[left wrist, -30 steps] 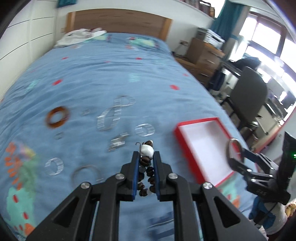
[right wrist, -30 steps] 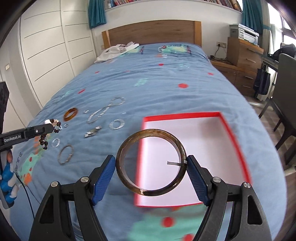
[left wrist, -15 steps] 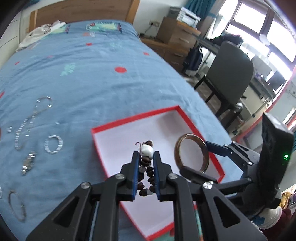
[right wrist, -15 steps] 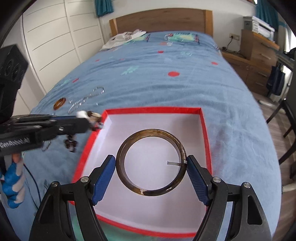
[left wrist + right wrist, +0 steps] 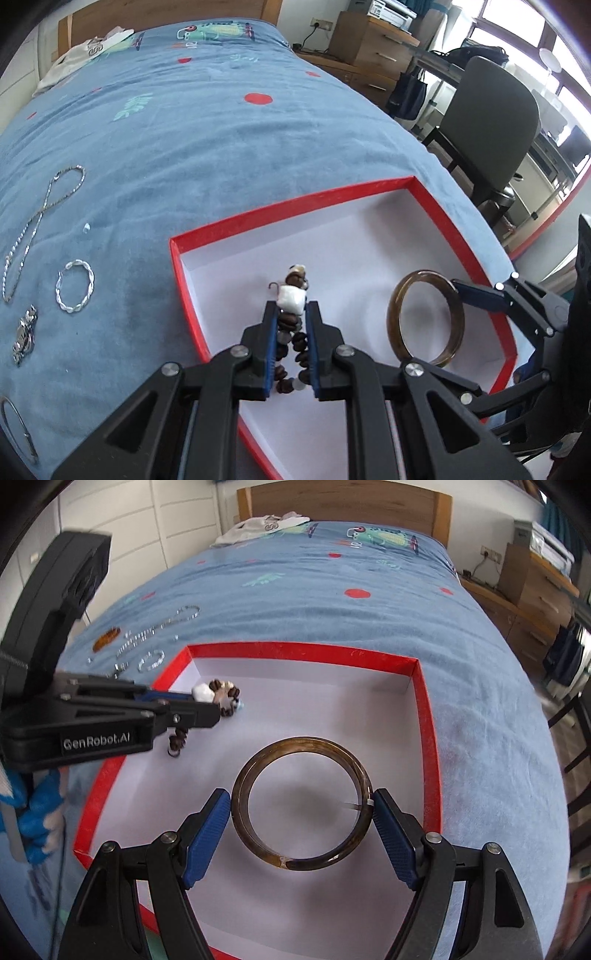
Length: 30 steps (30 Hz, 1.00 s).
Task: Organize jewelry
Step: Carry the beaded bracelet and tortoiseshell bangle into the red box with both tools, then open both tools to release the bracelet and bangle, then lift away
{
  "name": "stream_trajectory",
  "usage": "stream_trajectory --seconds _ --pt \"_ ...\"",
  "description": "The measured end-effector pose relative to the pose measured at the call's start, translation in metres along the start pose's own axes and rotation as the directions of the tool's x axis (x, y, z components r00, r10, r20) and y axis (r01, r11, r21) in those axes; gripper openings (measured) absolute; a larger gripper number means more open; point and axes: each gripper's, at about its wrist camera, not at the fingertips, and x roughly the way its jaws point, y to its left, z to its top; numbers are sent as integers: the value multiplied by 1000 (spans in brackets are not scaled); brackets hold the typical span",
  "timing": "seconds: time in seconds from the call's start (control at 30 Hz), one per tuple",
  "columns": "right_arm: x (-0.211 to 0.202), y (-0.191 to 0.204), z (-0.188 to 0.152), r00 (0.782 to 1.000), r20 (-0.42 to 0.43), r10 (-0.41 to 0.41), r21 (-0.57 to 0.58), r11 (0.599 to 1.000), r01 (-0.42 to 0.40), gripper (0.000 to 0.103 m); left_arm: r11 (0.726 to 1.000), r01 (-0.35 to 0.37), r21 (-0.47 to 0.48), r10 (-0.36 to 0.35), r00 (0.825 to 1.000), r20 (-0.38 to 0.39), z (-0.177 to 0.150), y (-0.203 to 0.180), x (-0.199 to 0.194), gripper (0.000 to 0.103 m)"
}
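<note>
My left gripper point(image 5: 291, 325) is clamped on the beaded bracelet point(image 5: 293, 334), its beads dangling between the fingers above the white floor of the red-rimmed box point(image 5: 295, 206); in the left view the bracelet sits at 6 o'clock of the box; my right gripper point(image 5: 301, 825) grips the brown bangle point(image 5: 301, 805) by its sides, upright over the box at 4 o'clock from the beads; on the blue bedspread point(image 5: 184, 147), at 9 o'clock of the box, lie a twisted silver ring point(image 5: 75, 286) and a silver chain point(image 5: 37, 221).

Blue bedspread point(image 5: 207, 147), wooden headboard point(image 5: 343, 498)
</note>
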Motion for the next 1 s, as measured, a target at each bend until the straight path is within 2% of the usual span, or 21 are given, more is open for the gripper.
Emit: stream_trajectory --seconds 0.17,0.4,0.67,1.0 --pt "5 10 -4 999 -34 -38 -116 993 34 78 1000 -7 25 7 1000 -6 -4 5 5 15" --pt "5 19 -12 997 -53 -60 -189 981 49 80 999 6 53 -6 1000 -6 -4 9 7 15" --pt "-3 24 -12 999 -32 -33 -160 987 27 81 998 27 58 -27 1000 -15 0 15 6 15" --pt "-7 36 -12 999 -34 26 -134 990 -31 80 994 13 105 -10 1000 -30 7 23 7 15"
